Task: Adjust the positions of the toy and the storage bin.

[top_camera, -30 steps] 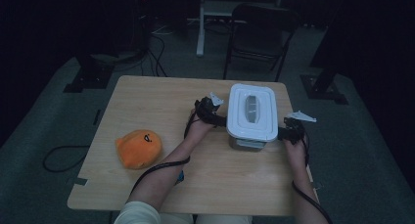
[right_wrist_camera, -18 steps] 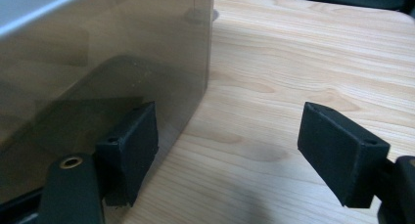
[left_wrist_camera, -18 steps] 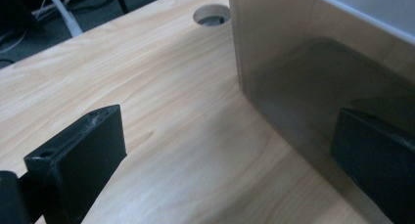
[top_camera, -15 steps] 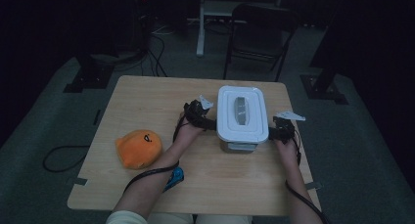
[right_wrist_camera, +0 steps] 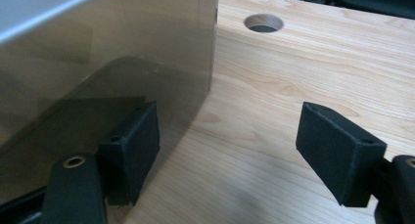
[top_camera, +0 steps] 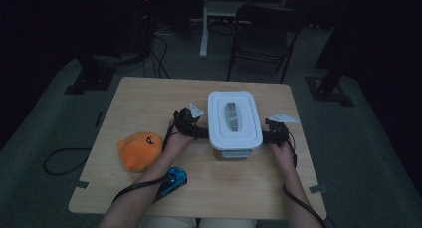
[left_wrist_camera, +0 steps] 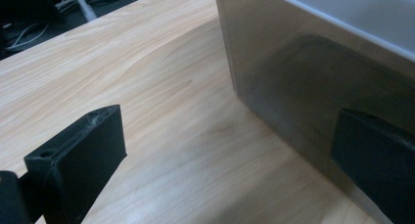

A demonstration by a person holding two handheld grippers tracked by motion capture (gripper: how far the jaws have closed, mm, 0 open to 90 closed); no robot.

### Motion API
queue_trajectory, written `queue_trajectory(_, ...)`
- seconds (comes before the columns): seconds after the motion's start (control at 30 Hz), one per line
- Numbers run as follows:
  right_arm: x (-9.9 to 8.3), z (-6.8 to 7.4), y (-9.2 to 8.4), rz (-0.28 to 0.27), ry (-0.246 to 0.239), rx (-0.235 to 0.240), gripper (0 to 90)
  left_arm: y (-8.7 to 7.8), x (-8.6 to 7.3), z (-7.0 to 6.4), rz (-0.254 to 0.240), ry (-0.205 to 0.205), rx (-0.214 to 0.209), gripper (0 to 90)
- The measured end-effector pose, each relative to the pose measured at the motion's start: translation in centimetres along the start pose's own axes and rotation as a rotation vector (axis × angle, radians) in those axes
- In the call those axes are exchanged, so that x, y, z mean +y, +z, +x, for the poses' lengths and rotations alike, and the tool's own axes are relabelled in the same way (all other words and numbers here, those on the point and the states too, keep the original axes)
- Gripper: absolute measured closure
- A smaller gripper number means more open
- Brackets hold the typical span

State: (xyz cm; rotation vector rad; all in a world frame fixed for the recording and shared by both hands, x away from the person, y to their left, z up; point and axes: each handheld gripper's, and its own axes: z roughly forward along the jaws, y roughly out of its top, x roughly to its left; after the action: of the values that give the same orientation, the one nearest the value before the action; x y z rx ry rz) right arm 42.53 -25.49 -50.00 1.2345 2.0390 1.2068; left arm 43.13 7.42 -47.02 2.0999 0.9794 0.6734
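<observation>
Box (top_camera: 234, 123), white-lidded with smoky see-through walls, standing upright on the tabletop (top_camera: 149, 103), a little right of centre and toward the far half. Grey oblong patch along the middle of the lid. Flanked by both tools: left hand-held gripper (top_camera: 198, 132) hard against the box's left wall, right hand-held gripper (top_camera: 266, 137) hard against its right wall, both pointing inward at about mid-length of the box.

Seen from the left hand-held gripper's (left_wrist_camera: 235, 160) own view: jaws spread wide, nothing between the pads but bare wood; one jaw out over open tabletop, the other lying right at the box's wall, contact too close to call. No grip.

Seen from the right hand-held gripper's (right_wrist_camera: 235, 150) own view: jaws likewise wide apart, one pad tight alongside the tinted wall near a corner of the box, the other well off over bare wood. Nothing pinched between them. Round hole (right_wrist_camera: 264, 23) in the tabletop just beyond that corner.

Elsewhere: orange plush toy (top_camera: 138, 151) lying near the left edge, well apart from the box. Blue item (top_camera: 171, 179) on the left forearm, near the front edge. Folding chair (top_camera: 263, 34) on the floor beyond the far edge. Room dark all around.
</observation>
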Motion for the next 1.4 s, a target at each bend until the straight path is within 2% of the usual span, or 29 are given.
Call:
queue_trajectory(0.17,0.0,0.9,-0.1,-0.001,-0.031,0.021,24.4,-1.2,-0.8,-0.2,-0.002,0.002,0.007,1.0)
queue_trajectory(0.37,-0.1,1.5,-0.9,0.001,-0.072,0.040,25.2,-2.4,-1.3,-0.8,-0.005,0.007,-0.008,1.0)
queue_trajectory(0.43,-0.3,1.5,-1.3,-0.001,-0.089,0.052,25.2,-2.8,-1.4,-1.1,-0.009,0.008,-0.013,0.9)
queue_trajectory(0.77,-1.3,1.1,-2.7,-0.001,-0.103,0.106,25.6,-4.3,-1.5,-3.4,-0.005,0.057,-0.007,0.9)
queue_trajectory(1.1,-2.0,0.5,-4.4,0.005,-0.140,0.137,26.9,-5.2,-1.9,-5.5,0.003,0.076,-0.070,0.9)
queue_trajectory(1.3,-2.9,-0.6,-5.7,0.004,-0.136,0.159,27.3,-5.6,-1.7,-7.4,-0.006,0.114,-0.096,0.8)
queue_trajectory(1.4,-3.3,-1.0,-6.5,0.001,-0.134,0.156,27.3,-5.6,-1.7,-8.3,0.006,0.138,-0.114,0.8)
